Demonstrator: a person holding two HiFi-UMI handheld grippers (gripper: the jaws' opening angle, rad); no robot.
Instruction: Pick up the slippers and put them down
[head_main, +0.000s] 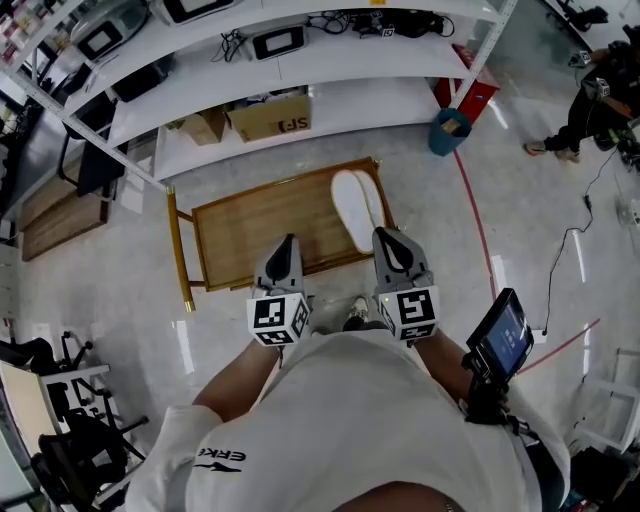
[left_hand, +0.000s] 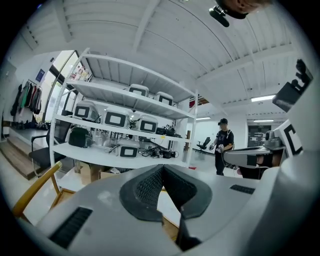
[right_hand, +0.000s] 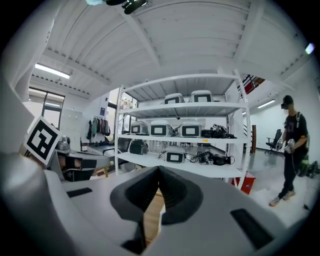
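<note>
A pair of white slippers (head_main: 357, 207) lies side by side, soles up, at the right end of a low wooden table (head_main: 250, 230) in the head view. My left gripper (head_main: 287, 243) is held close to my body, above the table's near edge and left of the slippers, with its jaws together and nothing between them. My right gripper (head_main: 388, 237) hovers just nearer than the slippers' heel end, also shut and empty. In both gripper views the dark pads (left_hand: 150, 187) (right_hand: 172, 192) meet at the tip and point roughly level at the shelves.
A white shelving rack (head_main: 300, 90) with monitors and cables stands behind the table. Cardboard boxes (head_main: 270, 118) sit on its lowest shelf, with a blue bin (head_main: 449, 131) beside it. Another person (head_main: 585, 100) stands far right. A black screen device (head_main: 503, 335) hangs at my right hip. Chairs (head_main: 60, 400) stand at the left.
</note>
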